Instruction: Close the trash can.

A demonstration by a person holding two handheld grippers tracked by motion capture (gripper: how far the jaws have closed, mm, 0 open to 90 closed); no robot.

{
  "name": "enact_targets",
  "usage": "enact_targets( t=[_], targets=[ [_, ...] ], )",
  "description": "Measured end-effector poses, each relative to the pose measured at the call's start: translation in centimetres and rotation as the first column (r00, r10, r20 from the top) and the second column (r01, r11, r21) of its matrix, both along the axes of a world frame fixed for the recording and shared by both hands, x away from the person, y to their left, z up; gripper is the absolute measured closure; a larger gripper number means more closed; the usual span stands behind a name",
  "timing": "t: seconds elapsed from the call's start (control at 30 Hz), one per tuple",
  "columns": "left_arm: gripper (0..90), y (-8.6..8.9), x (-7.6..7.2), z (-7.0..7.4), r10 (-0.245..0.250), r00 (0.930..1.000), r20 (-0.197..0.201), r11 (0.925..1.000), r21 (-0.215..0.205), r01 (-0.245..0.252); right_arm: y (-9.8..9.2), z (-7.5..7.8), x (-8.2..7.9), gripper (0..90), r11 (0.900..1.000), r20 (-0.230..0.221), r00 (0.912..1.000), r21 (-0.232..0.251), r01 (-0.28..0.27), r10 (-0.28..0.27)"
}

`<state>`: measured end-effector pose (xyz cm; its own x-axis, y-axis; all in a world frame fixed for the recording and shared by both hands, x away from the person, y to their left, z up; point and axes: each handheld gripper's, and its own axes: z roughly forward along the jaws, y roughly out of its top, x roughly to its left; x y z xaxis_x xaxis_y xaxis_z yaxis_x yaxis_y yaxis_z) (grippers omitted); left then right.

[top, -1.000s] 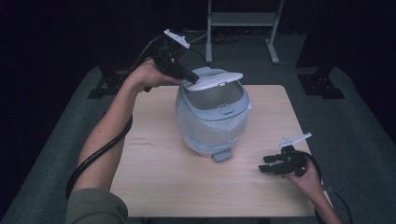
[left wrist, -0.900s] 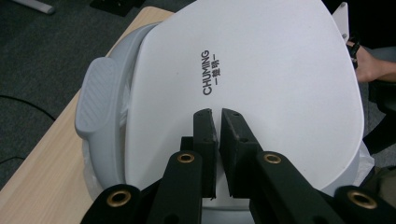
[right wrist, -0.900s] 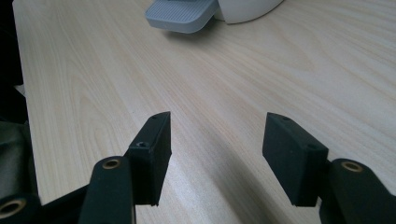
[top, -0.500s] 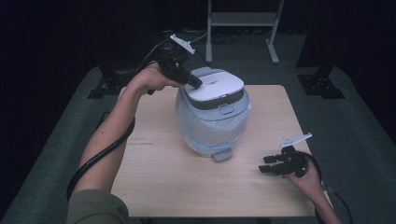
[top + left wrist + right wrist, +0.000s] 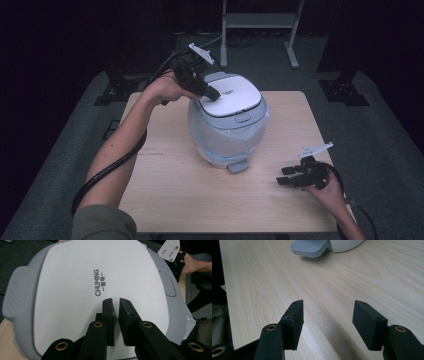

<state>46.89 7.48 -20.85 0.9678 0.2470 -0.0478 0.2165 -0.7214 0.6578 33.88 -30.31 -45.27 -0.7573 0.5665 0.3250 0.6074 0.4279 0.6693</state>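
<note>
Cooker [image 5: 227,125] mid-table w/ left gripper [image 5: 212,95] jaws clenched on lid [image 5: 75,290]; right gripper [image 5: 285,180] jaws released nr table [image 5: 165,180] edge.

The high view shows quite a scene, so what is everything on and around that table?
rice cooker: one, white and pale grey, mid-table.
lid: one, white, shut on the cooker.
grey tab: one, at the cooker's base, facing the person.
table: one, light wood.
metal stand: one, grey, behind the table.
left gripper: one, black, fingers shut, tips on the lid.
right gripper: one, black, fingers open, low over the table's right edge.
</note>
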Motion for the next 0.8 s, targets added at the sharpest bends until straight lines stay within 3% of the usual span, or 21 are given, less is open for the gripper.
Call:
enact_targets(
  t=[0.17,0.33,0.47,0.7,0.8],
  targets=[
    [82.5,-0.7,-0.4,-0.1,-0.013,0.9999,0.010,0.9999,-0.002,0.013,-0.1,0.0,0.0,41.0,1.000,-0.002,1.0000,0.002,0.004,-0.004],
    [83.0,-1.3,-1.1,0.0,-0.007,0.9985,0.054,0.9996,0.027,0.006,-0.1,0.0,0.0,41.0,1.000,0.000,1.0000,0.000,0.003,-0.003],
    [85.8,-1.2,-1.3,-0.3,0.014,0.9983,0.056,0.9999,0.007,-0.014,-0.1,-0.1,0.0,40.9,1.000,-0.002,1.0000,0.002,0.001,-0.001],
    [90.0,-1.2,-1.8,-0.6,0.010,0.9967,0.081,1.0000,-0.001,-0.010,0.1,-0.1,0.1,40.9,1.000,0.000,1.0000,-0.002,-0.004,0.004],
    [90.0,-1.4,-2.0,-0.9,0.011,0.9974,0.071,0.9999,-0.012,-0.010,0.1,-0.1,0.2,40.9,1.000,0.000,1.0000,-0.004,-0.005,0.005]
  ],
)
